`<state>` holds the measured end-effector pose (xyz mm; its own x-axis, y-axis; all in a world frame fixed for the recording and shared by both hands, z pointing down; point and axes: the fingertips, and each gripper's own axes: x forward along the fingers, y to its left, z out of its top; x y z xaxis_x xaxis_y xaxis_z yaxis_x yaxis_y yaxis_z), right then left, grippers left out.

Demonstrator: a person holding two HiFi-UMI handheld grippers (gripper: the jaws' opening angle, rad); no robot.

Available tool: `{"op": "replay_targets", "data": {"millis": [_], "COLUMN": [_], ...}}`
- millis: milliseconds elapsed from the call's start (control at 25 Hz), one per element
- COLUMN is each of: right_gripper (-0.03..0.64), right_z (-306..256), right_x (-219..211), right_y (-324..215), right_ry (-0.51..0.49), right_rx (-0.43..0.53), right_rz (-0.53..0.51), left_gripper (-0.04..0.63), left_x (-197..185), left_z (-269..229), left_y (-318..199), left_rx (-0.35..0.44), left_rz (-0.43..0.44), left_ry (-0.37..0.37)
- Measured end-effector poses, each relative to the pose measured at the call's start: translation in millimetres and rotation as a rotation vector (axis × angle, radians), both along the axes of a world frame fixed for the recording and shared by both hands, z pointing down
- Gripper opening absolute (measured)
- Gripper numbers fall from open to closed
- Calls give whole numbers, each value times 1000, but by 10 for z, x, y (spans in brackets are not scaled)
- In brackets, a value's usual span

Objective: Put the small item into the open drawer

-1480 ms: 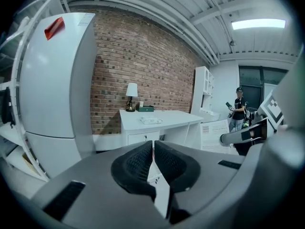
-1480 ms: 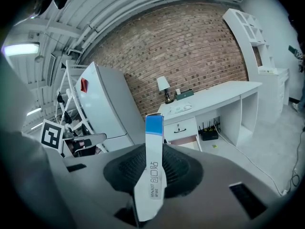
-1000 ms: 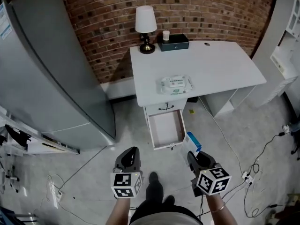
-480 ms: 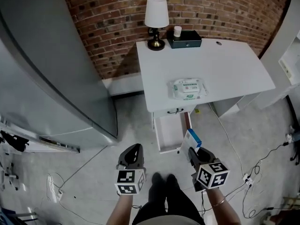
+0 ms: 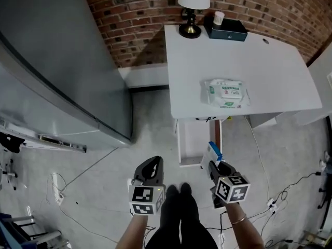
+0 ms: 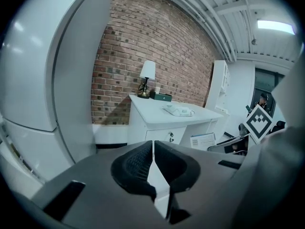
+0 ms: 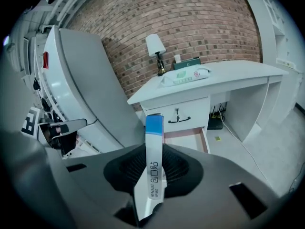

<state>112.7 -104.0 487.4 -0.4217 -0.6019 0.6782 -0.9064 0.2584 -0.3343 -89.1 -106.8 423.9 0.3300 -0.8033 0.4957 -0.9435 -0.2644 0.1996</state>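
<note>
The right gripper [image 5: 213, 166] is clamped on a thin white box with a blue end [image 5: 211, 153]. In the right gripper view the box [image 7: 153, 147] stands upright between the pads of the gripper [image 7: 152, 175], its blue end uppermost and dark print running down its narrow side. The left gripper [image 5: 150, 166], at 9 o'clock from the right one in the head view, has its jaws together with nothing between them, as the left gripper view [image 6: 153, 168] shows. Both are held low over a grey floor, with the person's dark shoes between them. At about 11 o'clock from the held box, and near it, the open drawer [image 5: 197, 141] is pulled out from under the white desk [image 5: 270, 66]; its inside [image 7: 183, 140] looks bare, and the box is outside it, not touching it. A closed drawer front with a dark handle [image 7: 177, 114] sits above the open one. On the desk top, a pack of wipes [image 5: 224, 93] lies near the front edge at 12 o'clock from the drawer. A table lamp [image 5: 193, 4], a dark box [image 5: 227, 29] and a small white cup [image 5: 219, 17] stand at the back against the brick wall [image 5: 150, 14]. A large grey fridge [image 5: 52, 61] fills the view at 10 o'clock, and cables [image 5: 280, 196] trail over the floor at 3 o'clock.
</note>
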Motion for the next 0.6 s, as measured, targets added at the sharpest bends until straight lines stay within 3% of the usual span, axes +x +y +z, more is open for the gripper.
{"op": "replay_targets", "data": {"millis": [600], "right_gripper": [95], "right_z": [1785], "right_x": [-178], "right_y": [-385], "right_ry": [38], "right_rx": [-153], "right_rz": [-78], "left_gripper": [31], "left_x": [15], "left_z": [1444], "left_y": [-292], "left_rx": [-85], "left_rz": [-73], "left_ry": [12]}}
